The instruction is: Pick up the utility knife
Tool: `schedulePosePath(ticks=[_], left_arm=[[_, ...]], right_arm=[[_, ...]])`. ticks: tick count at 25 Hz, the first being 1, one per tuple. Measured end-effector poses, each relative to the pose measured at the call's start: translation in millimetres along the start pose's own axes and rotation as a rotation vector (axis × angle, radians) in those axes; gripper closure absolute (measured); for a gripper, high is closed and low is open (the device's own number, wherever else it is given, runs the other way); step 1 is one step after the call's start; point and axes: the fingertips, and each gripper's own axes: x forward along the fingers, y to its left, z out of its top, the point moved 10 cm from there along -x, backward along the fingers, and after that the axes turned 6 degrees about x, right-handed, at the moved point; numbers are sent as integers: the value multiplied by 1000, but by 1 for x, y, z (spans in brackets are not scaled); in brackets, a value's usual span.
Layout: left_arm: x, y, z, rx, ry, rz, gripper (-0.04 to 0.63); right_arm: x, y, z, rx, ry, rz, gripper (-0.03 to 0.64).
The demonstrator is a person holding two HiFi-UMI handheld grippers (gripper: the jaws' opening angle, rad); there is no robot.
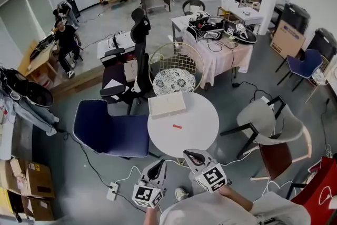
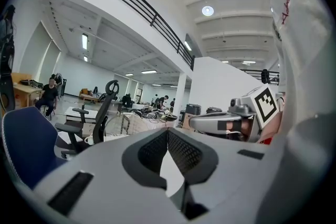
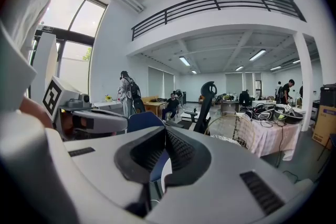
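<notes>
Left gripper (image 1: 157, 163) and right gripper (image 1: 191, 155), both pressed together and empty, hover at the round white surface's (image 1: 202, 113) near edge. The red utility knife (image 1: 177, 126) (lying crosswise) sits mid-surface, ahead of both and nearer the right gripper.

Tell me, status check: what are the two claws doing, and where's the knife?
Left gripper and right gripper both shut, empty, at the near edge of the round table. Utility knife lies untouched on it. Flat box beyond the knife, not in the way.

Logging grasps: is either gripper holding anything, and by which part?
Nothing held: left gripper and right gripper shut, empty; utility knife lies on the table.
</notes>
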Motion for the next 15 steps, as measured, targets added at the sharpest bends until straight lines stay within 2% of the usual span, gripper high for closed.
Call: schedulePosePath(ticks=[8, 15], left_arm=[[59, 22, 15, -2, 7, 58, 583], [94, 36, 10, -18, 46, 77, 583]], right_arm=[[40, -56, 17, 22, -6, 42, 600], [64, -93, 9, 53, 39, 53, 600]])
